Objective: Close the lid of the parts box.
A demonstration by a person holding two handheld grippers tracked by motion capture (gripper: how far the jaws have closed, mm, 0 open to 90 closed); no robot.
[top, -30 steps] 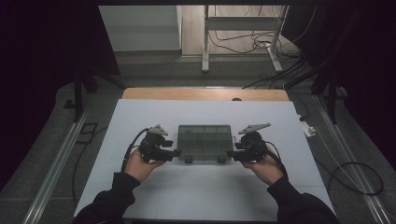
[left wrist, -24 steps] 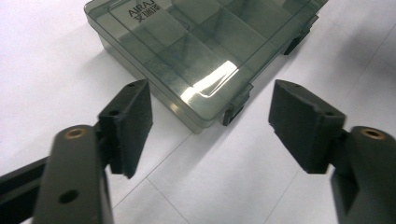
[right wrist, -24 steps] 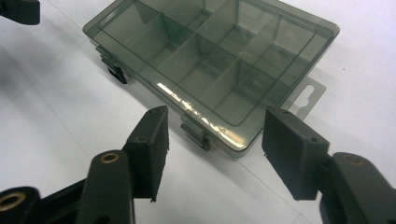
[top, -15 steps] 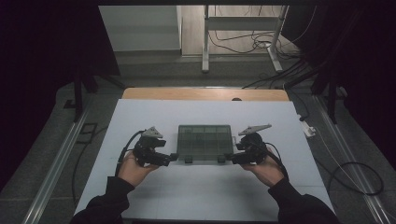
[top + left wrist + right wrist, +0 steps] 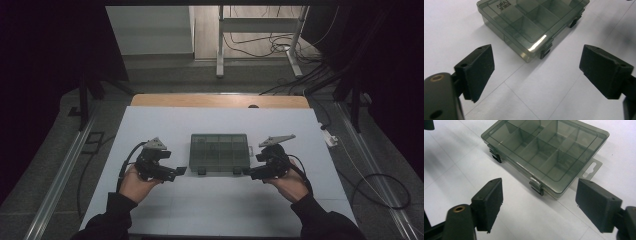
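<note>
The box (image 5: 220,153), a smoke-tinted compartment case with its lid closed and both front latches (image 5: 537,187) fastened, lay flat on the white surface (image 5: 220,210), centred before me. Its long axis ran left to right across the surface, with the latched front edge facing me. No contents could be made out through the lid.

My left tool (image 5: 176,171) sat just beside the box's near-left corner, jaws spread wide and gripping nothing; in the left gripper view the box (image 5: 531,22) lay ahead, its corner and one latch between the pads (image 5: 477,71). My right tool (image 5: 249,173) sat at the near-right corner, likewise spread and empty, a latch directly ahead. Both stood about equally near, neither touching. I judged the latches the likely next target.
</note>
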